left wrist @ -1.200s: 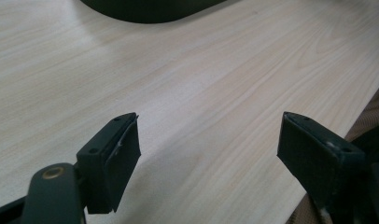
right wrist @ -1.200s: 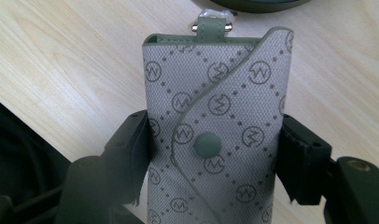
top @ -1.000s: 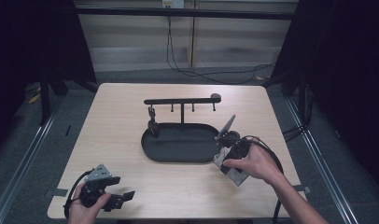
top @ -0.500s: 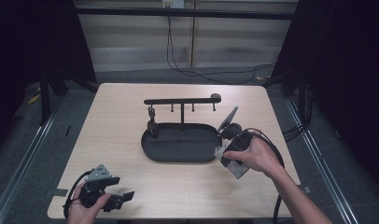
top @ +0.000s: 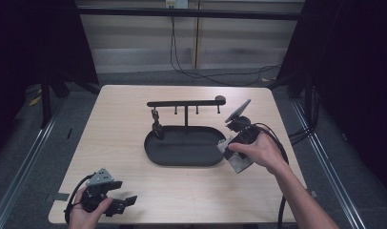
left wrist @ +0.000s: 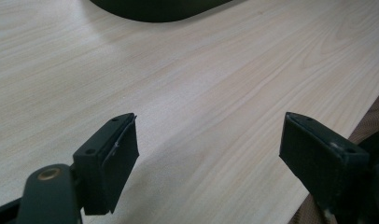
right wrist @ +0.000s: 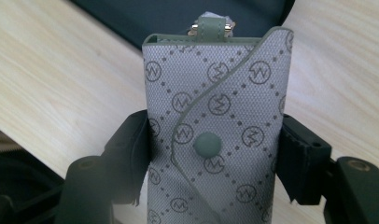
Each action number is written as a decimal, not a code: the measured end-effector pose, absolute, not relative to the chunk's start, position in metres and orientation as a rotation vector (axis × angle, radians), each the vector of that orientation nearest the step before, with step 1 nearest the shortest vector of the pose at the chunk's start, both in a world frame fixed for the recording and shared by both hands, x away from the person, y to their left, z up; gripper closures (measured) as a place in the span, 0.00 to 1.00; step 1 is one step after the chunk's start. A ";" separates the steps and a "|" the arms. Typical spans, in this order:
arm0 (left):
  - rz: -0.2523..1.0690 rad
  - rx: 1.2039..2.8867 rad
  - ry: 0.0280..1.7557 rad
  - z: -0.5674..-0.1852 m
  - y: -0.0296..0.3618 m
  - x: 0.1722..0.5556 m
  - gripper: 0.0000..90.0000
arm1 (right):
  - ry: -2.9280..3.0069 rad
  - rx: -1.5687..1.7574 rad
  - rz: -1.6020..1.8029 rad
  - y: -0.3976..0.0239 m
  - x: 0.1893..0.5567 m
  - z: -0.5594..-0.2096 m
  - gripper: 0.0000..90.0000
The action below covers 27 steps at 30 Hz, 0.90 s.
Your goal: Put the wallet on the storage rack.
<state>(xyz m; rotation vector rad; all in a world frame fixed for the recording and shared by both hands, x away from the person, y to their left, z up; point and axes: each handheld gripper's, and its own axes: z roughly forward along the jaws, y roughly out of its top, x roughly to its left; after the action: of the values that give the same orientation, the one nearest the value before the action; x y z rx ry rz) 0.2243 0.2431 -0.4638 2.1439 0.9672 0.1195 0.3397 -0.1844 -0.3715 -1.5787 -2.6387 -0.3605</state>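
My left gripper (top: 119, 204) sits in the lower left of the high view, just where it was a second ago. Its jaws are wide apart with nothing between them. In the left gripper view they (left wrist: 208, 154) hang over bare wood of the table (left wrist: 215, 79), and the dark tray (left wrist: 155, 7) peeks in at the top edge.

In the middle of the high view the black oval tray (top: 182, 148) lies on the table (top: 125, 114), with a stand (top: 186, 103) rising from its back rim. They have not moved.

My right hand (top: 256, 150) has moved. It was lower and more to the right a second ago; now it is a bit higher in the frame, right beside the tray's right end. My right gripper (top: 239, 121) points up and away from me.

In the right gripper view, my right gripper (right wrist: 211, 154) squeezes a small grey pouch (right wrist: 220, 116) from both sides. The pouch stands upright between the jaws, with a green snap button (right wrist: 206, 143) on its flap. Its top reaches over the dark tray (right wrist: 169, 18).
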 end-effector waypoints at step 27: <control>0.104 2.123 0.964 -0.462 0.244 0.224 0.21 | -2.376 -1.826 -0.637 -0.189 0.377 -0.387 0.38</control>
<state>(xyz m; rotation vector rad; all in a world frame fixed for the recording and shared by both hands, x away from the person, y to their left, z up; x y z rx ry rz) 0.2235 0.2443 -0.4618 2.1232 0.9637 0.1045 0.3773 -0.1893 -0.3867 -1.8259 -2.3756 -0.6372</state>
